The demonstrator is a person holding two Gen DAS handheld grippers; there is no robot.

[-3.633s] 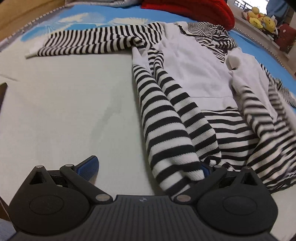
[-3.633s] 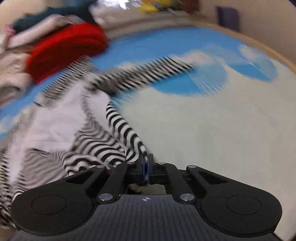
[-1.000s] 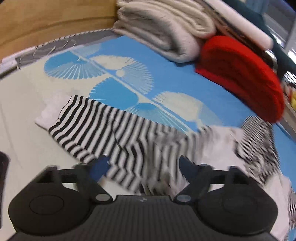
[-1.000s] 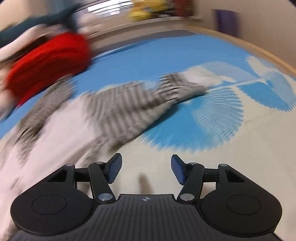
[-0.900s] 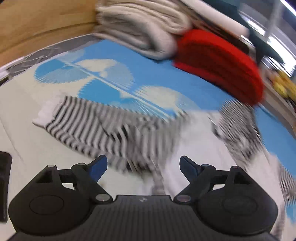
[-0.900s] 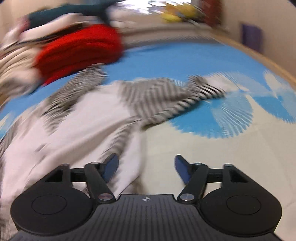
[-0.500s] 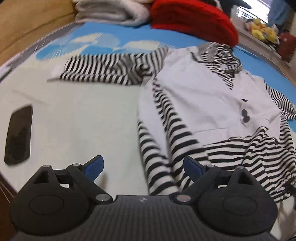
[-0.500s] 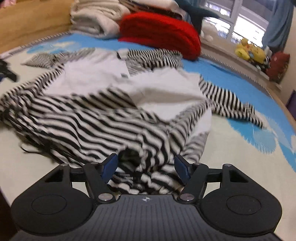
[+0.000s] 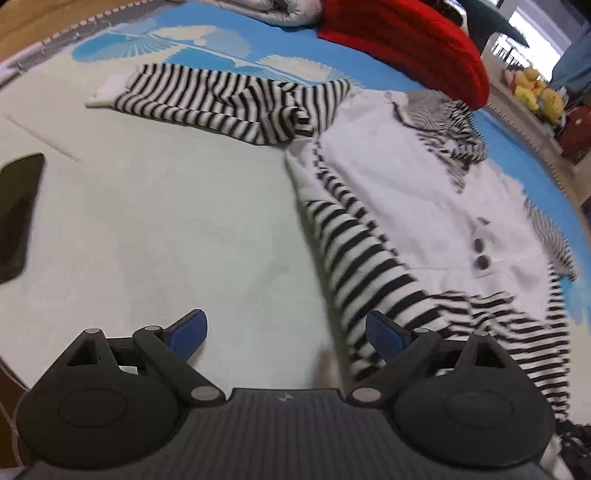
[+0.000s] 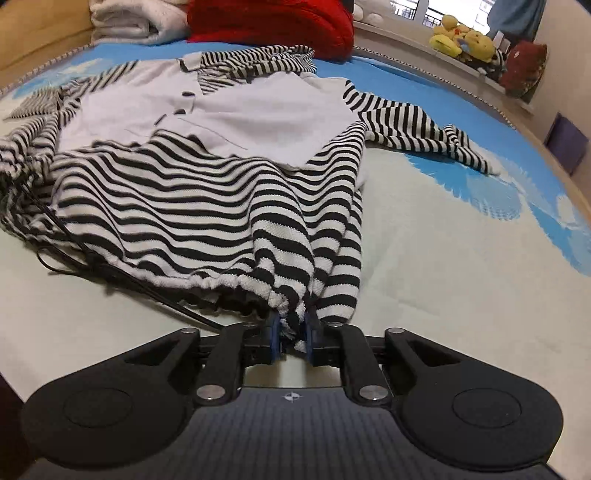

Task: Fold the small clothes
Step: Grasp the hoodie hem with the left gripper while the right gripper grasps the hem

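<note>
A small white top with black-and-white striped sleeves, hood and hem (image 9: 406, 192) lies spread on the mat. In the left wrist view my left gripper (image 9: 286, 332) is open near the garment's lower left corner. Its right finger (image 9: 384, 334) is beside the striped edge, and nothing sits between the pads. One sleeve (image 9: 221, 99) stretches out to the far left. In the right wrist view the same top (image 10: 240, 122) lies ahead. My right gripper (image 10: 292, 332) is closing, and its blue pads pinch the gathered striped hem (image 10: 291, 315) at the lower right corner.
A red folded knit (image 10: 269, 22) and pale folded blankets (image 10: 136, 18) lie at the back of the blue-and-cream mat (image 10: 461, 258). A flat black object (image 9: 18, 218) rests at the left. A black drawstring (image 10: 110, 269) trails from the hem. Plush toys (image 10: 461, 40) sit on a ledge.
Both views swung from the sleeves down to the garment's lower hem. The right jaws went from wide apart to pinching the hem. The left jaws stayed open.
</note>
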